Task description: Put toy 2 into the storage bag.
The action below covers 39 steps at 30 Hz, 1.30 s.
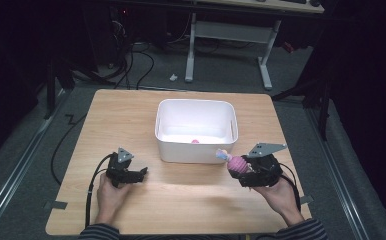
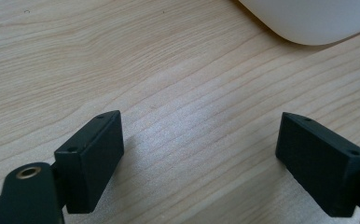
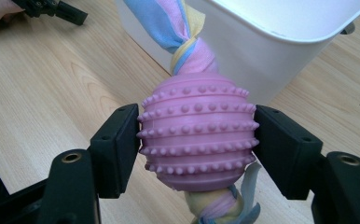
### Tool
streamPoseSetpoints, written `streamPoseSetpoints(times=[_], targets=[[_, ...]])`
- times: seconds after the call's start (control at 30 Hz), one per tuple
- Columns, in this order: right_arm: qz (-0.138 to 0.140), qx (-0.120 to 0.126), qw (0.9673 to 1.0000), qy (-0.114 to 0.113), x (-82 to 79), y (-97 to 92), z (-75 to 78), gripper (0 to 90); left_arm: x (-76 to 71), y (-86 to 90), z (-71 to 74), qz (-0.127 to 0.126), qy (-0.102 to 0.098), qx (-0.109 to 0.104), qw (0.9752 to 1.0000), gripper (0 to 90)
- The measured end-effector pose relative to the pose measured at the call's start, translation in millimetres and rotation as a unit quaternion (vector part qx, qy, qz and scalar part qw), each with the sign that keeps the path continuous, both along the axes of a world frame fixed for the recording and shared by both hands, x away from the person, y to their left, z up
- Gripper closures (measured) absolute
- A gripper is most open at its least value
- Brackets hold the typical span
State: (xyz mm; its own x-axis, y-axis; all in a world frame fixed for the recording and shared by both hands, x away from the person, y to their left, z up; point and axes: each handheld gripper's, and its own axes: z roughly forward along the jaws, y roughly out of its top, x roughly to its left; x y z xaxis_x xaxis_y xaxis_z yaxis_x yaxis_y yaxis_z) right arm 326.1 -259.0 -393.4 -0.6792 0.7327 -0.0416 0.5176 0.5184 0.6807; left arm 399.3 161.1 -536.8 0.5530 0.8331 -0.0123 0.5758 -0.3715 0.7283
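Between my right jaws sits the pink ball, a knobbly rubber toy with a pastel cloth rope knotted through it; my right gripper is clamped on its two flanks, so the ball rides above the desk rather than on it. The rope's line is the toy's long axis, and it runs away from my hand, the knotted end pointing forward toward the bin. From the high view the toy hangs just outside the bin's near right corner, close to the wall but not over the rim; I cannot tell whether the rope tip touches the wall. That is the relation the next move hangs on, as I judge it: the bin lies forward and to the left of the toy, its rim higher than the ball's underside, so I would have to lift and carry it inward before letting go. Something small and pink already lies on the bin floor. My left gripper rests low on the desk, well apart from the toy, jaws spread wide with nothing but bare wood between them; the right hand is plainly the nearer one
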Motion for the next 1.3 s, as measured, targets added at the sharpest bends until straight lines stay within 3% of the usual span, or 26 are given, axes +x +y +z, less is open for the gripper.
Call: streamPoseSetpoints(times=[0.5, 0.87, 1.13, 1.3], targets=[[0.018, 0.003, 0.9996, -0.024, 12.9, 4.9, 34.6, 34.1, 0.0, 0.0, 0.0, 0.000, 0.000, 0.000, 1.0000, 15.2], [0.022, 0.006, 0.9990, -0.039, 39.7, 11.6, 64.3, 34.1, 0.0, 0.1, 0.0, 0.000, 0.000, 0.000, 1.0000, 15.3], [0.020, 0.003, 0.9992, -0.035, 62.5, 19.1, 71.2, 34.1, 0.0, 0.2, 0.1, 0.000, 0.000, -0.001, 1.0000, 15.6], [0.033, 0.004, 0.9986, -0.041, 74.7, 26.7, 72.9, 34.1, 0.0, 0.3, 0.1, 0.000, 0.000, -0.001, 1.0000, 15.7]])
